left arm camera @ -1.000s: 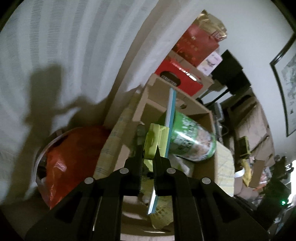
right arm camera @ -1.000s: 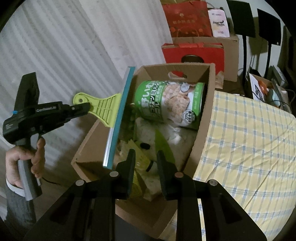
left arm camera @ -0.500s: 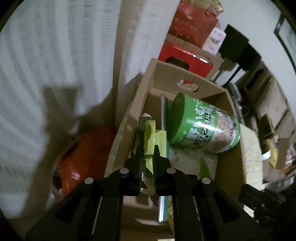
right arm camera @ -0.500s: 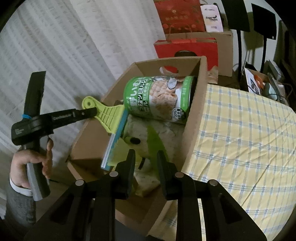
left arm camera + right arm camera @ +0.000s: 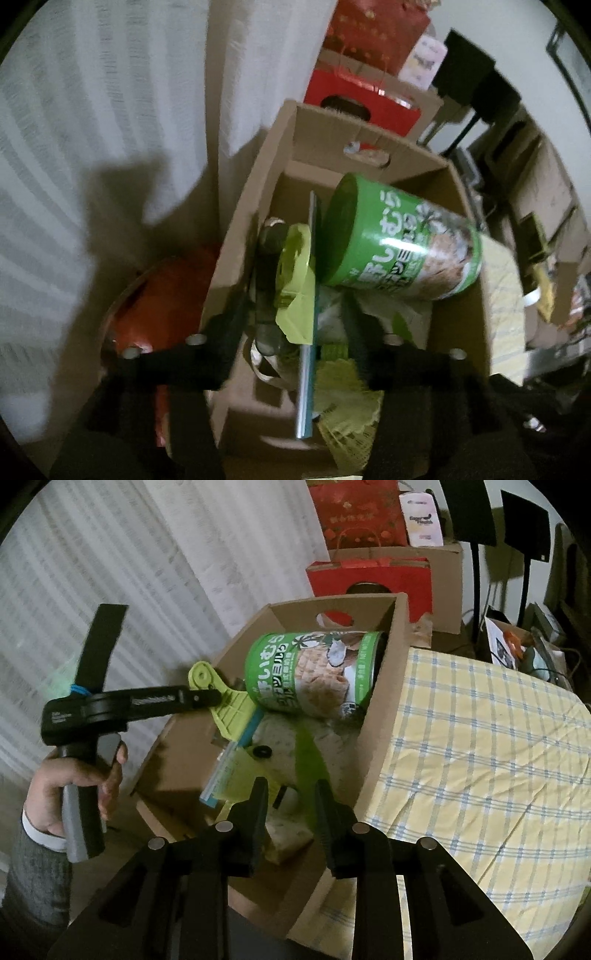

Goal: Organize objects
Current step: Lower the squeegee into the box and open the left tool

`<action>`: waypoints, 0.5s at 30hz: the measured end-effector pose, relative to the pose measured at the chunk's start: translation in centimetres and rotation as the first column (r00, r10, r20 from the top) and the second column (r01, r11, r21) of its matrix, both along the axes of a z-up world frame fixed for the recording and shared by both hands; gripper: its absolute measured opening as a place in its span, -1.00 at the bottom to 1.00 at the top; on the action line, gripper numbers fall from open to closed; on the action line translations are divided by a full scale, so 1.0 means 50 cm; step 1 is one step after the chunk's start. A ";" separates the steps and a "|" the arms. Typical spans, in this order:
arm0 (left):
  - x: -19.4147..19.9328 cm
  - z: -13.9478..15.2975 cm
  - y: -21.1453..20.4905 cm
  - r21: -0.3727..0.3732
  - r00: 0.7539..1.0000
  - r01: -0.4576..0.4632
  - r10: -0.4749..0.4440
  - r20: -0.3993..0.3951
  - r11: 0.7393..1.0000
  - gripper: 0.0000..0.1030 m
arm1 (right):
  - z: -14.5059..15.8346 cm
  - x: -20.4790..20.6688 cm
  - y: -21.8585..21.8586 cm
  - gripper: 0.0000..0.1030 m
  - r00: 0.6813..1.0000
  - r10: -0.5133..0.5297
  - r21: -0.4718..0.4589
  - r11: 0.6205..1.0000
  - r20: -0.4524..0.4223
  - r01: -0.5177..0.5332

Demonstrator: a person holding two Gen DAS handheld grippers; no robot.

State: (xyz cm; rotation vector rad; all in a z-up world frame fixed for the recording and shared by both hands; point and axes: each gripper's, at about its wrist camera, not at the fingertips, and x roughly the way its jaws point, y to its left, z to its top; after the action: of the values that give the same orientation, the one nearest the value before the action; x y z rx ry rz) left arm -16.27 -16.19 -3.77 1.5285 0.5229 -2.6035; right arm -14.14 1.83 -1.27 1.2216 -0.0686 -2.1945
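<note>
A squeegee [image 5: 295,266] with a lime handle and a teal blade lies on edge inside the cardboard box [image 5: 243,206], against a green can [image 5: 399,251] on its side. My left gripper [image 5: 297,302] straddles the handle; its jaws are opening and the pads stand clear of the handle. In the right wrist view the left gripper [image 5: 218,698] is by the squeegee handle [image 5: 229,709] at the box's [image 5: 384,709] left wall, and a person's hand [image 5: 74,779] holds it. My right gripper [image 5: 290,794] hovers over the box's near end, open, with nothing between its fingers.
The box also holds a green can [image 5: 310,675], a pale packet and lime netting. A yellow checked cloth [image 5: 480,757] lies to its right. Red gift bags [image 5: 369,579] stand behind it. An orange bag [image 5: 166,295] sits in a bin to its left, before a white curtain [image 5: 110,554].
The left gripper carried the squeegee down into the box beside the can, then its jaws spread off the handle. The right gripper stayed almost still.
</note>
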 end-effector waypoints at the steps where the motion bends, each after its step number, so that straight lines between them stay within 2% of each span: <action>1: 0.006 0.007 -0.005 0.011 1.000 -0.004 0.004 -0.011 1.000 -0.01 | 0.001 0.002 0.002 -0.45 1.000 -0.001 0.001 1.000 -0.002 0.001; 3: 0.019 0.023 -0.015 0.044 0.999 -0.012 0.013 -0.031 0.999 0.04 | 0.002 0.007 0.004 -0.44 1.000 -0.003 0.003 1.000 -0.008 0.003; 4: 0.028 0.029 -0.020 0.059 0.999 -0.015 0.018 -0.041 0.998 0.17 | 0.004 0.010 0.007 -0.42 1.000 -0.005 0.004 1.000 -0.013 0.005; 6: 0.041 0.041 -0.024 0.074 0.998 -0.011 0.015 -0.062 0.997 0.25 | 0.008 0.014 0.011 -0.39 1.000 -0.010 0.009 1.000 -0.025 0.011; 12: 0.096 0.052 -0.007 0.035 0.995 0.026 -0.022 -0.093 0.999 0.31 | 0.022 0.035 0.034 -0.22 0.995 -0.047 0.045 0.998 -0.086 0.051; 15: 0.120 0.052 0.015 0.014 0.993 0.039 -0.037 -0.110 0.999 0.44 | 0.025 0.040 0.048 -0.12 0.992 -0.070 0.064 0.995 -0.107 0.077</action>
State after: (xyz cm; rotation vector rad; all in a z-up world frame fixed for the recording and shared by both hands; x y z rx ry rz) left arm -10.29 -15.45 -1.17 1.4206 0.5304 -2.7309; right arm -12.12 4.21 -0.03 1.1557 0.0045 -2.3379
